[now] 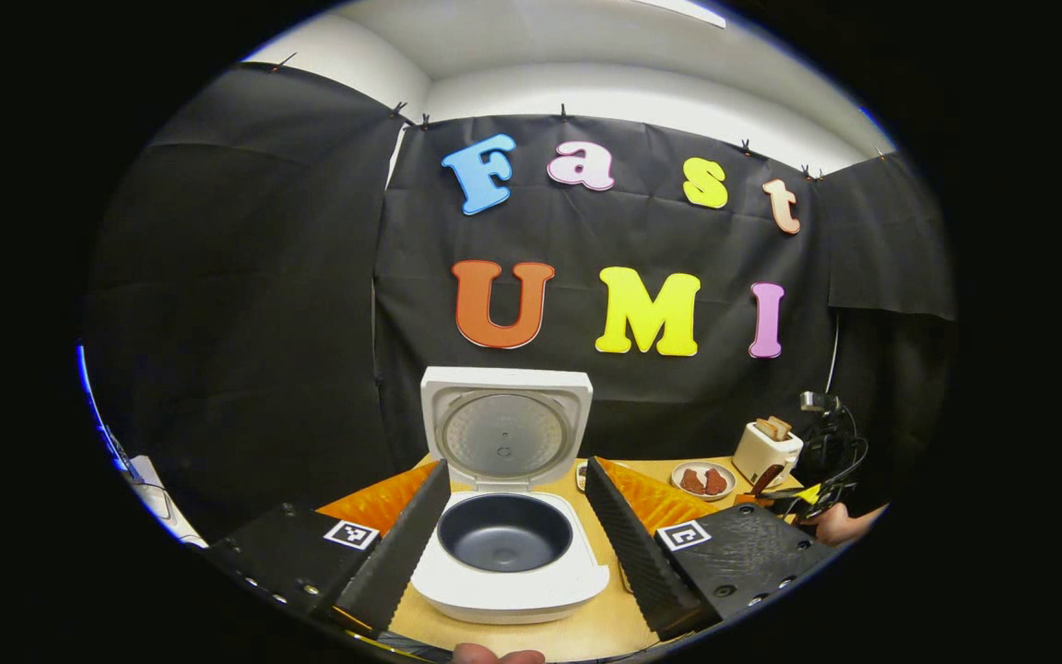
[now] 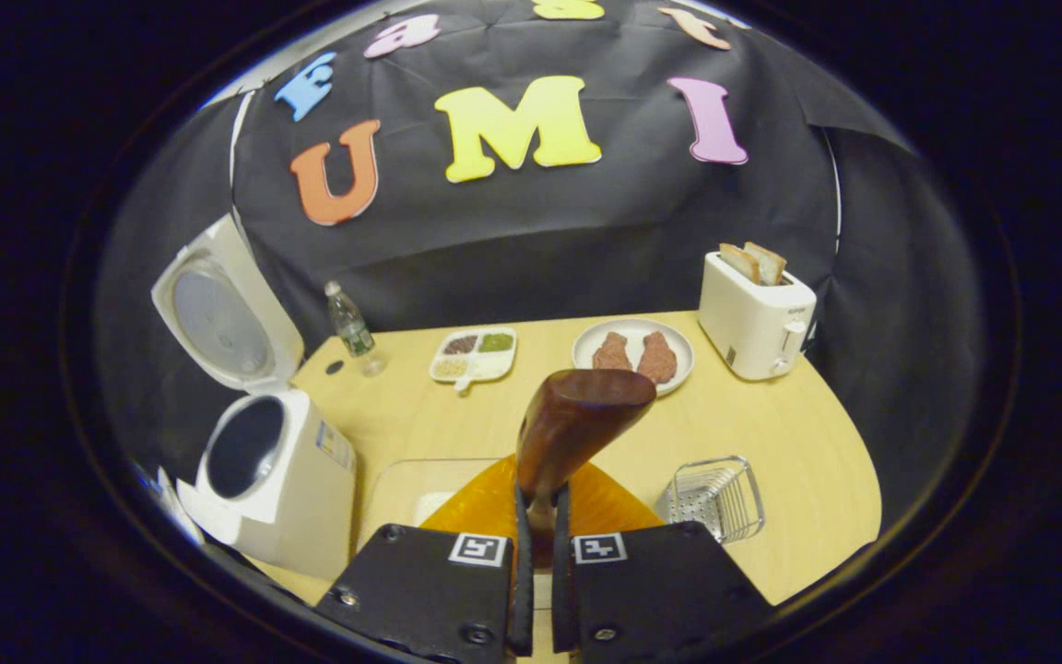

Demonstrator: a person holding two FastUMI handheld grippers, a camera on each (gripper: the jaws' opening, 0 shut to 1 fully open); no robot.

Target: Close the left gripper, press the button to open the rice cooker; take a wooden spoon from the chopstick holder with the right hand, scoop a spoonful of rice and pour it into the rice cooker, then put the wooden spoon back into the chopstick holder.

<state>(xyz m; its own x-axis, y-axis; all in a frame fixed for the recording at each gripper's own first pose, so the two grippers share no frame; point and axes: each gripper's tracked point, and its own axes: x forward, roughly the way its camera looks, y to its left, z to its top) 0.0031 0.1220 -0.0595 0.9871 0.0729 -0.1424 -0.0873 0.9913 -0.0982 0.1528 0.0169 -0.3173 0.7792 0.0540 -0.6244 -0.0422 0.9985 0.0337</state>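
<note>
Rice cooker [image 1: 508, 535] seen at table's left edge, lid raised, pot bare. Left gripper [image 1: 513, 526] held with fingers apart, straddling cooker. Wooden spoon [image 2: 577, 420] clamped upright in right gripper [image 2: 540, 553]. Chopstick holder [image 2: 713, 498] noted near right front edge. Risk judged: narrow handle pinched low, spoon may be twisted, rice spilled.

Wooden bench [image 2: 798, 443]: open rice cooker [image 2: 277, 480] at 9, bottle [image 2: 349, 323] and divided tray [image 2: 476, 355] at 11, meat plate [image 2: 632, 352] at 12, toaster [image 2: 757, 314] at 1, wire basket [image 2: 713, 498] at 4.
</note>
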